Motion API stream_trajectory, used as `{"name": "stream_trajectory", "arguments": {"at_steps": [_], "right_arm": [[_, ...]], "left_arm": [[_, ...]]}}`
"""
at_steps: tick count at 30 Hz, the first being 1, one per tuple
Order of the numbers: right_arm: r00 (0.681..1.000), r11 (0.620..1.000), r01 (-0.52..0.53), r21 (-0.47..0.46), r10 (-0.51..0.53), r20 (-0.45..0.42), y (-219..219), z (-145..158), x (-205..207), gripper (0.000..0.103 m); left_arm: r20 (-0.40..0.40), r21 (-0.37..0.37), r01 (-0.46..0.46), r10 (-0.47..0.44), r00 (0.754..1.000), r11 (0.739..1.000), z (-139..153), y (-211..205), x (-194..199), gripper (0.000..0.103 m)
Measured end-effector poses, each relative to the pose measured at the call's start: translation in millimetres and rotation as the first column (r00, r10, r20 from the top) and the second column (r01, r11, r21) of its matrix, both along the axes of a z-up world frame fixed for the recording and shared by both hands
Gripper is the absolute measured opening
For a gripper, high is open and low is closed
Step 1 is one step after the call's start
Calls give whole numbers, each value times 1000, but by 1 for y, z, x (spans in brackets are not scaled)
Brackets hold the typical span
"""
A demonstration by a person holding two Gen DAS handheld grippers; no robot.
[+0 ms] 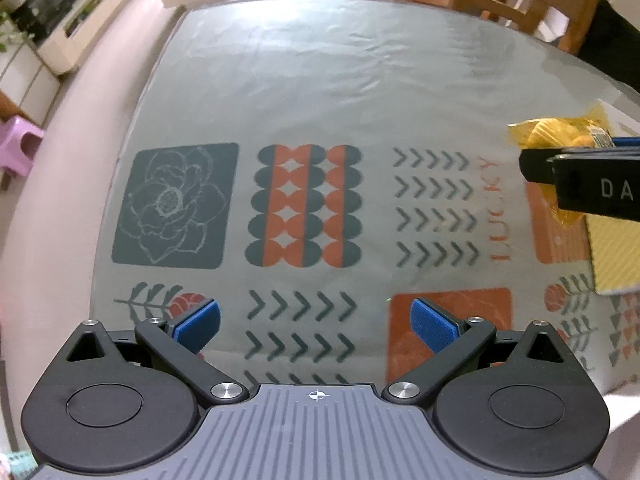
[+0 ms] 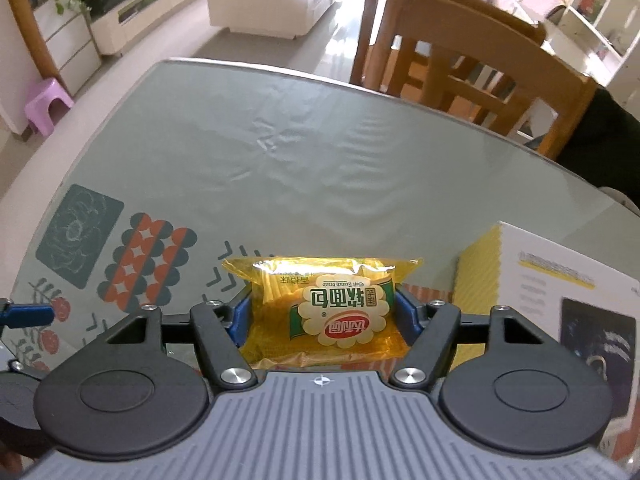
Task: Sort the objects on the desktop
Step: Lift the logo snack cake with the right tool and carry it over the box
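Observation:
My right gripper (image 2: 322, 312) is shut on a yellow bread packet (image 2: 332, 308) with a white flower label, held above the patterned tablecloth (image 2: 280, 160). The packet also shows in the left wrist view (image 1: 560, 132) at the far right, behind the right gripper's black finger (image 1: 580, 176). My left gripper (image 1: 316, 320) is open and empty, low over the tablecloth's (image 1: 304, 92) chevron print, well left of the packet.
A white and yellow box (image 2: 560, 280) lies on the table just right of the packet; its yellow side shows in the left wrist view (image 1: 616, 256). Wooden chairs (image 2: 460, 52) stand beyond the far table edge. A purple stool (image 2: 46, 104) stands on the floor at left.

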State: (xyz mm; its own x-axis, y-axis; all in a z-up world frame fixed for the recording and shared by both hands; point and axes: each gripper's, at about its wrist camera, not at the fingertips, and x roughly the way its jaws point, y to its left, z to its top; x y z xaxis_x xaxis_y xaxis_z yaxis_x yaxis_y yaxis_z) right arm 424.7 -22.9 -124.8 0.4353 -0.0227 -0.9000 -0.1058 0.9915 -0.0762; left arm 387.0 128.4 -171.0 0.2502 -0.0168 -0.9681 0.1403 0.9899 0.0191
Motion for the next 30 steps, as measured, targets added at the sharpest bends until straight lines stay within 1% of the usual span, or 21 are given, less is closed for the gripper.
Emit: {"name": "stream_trajectory", "arguments": {"at_steps": [7, 11, 22, 26, 30], "right_arm": [[998, 999, 44, -5, -43, 49, -15, 28, -38, 85], [996, 998, 58, -11, -57, 65, -27, 42, -68, 85], [981, 988, 154, 15, -154, 118, -73, 67, -168, 85], [975, 981, 192, 43, -195, 109, -92, 68, -207, 85], [971, 973, 221, 69, -226, 80, -108, 62, -245, 86]], "left_arm": [[35, -14, 40, -40, 999, 999, 26, -22, -26, 103], [60, -20, 45, -44, 997, 999, 44, -29, -50, 103], [67, 5, 68, -69, 995, 998, 62, -59, -118, 103], [71, 17, 76, -77, 995, 997, 68, -73, -146, 103], [65, 33, 86, -88, 994, 996, 69, -84, -175, 103]]}}
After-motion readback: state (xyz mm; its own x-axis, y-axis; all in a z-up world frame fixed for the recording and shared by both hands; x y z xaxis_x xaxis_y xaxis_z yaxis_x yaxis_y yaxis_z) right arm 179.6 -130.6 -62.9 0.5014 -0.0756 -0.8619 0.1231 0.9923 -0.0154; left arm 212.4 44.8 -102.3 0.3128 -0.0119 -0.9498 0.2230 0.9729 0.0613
